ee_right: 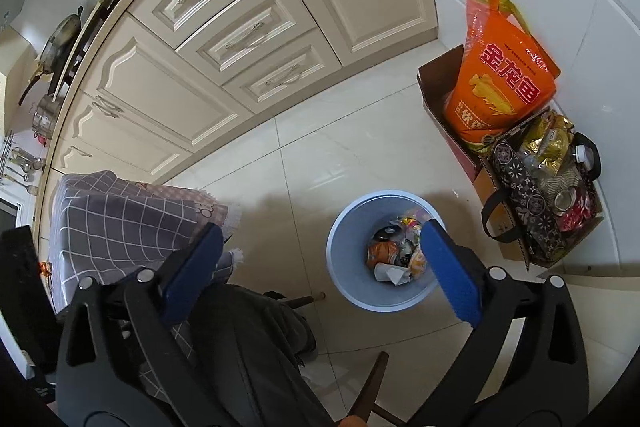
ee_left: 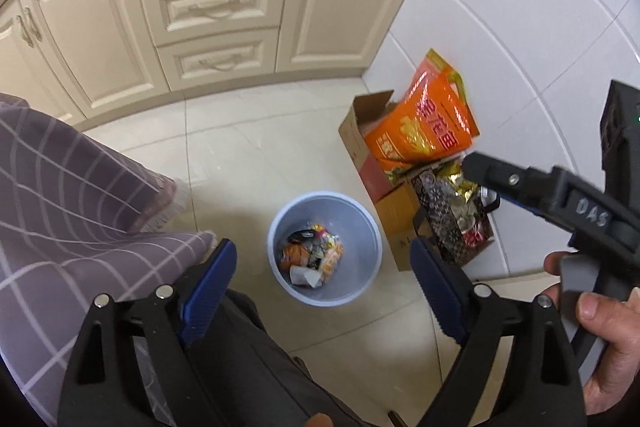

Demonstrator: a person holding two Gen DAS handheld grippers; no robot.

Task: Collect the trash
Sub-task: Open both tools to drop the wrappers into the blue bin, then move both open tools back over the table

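Jaws wide apart and empty on the left gripper [ee_left: 322,269], which hangs over the blue bin [ee_left: 324,249]; the bin stands upright on the floor, mouth up, with the trash [ee_left: 314,255] heaped at its bottom straight ahead between the pads. The right gripper [ee_left: 476,165] reaches past the bin toward the boxes.

From the right wrist, the right gripper [ee_right: 320,267] is likewise spread and empty; the bin [ee_right: 382,251] sits under its right pad, the orange bag [ee_right: 500,83] beyond.
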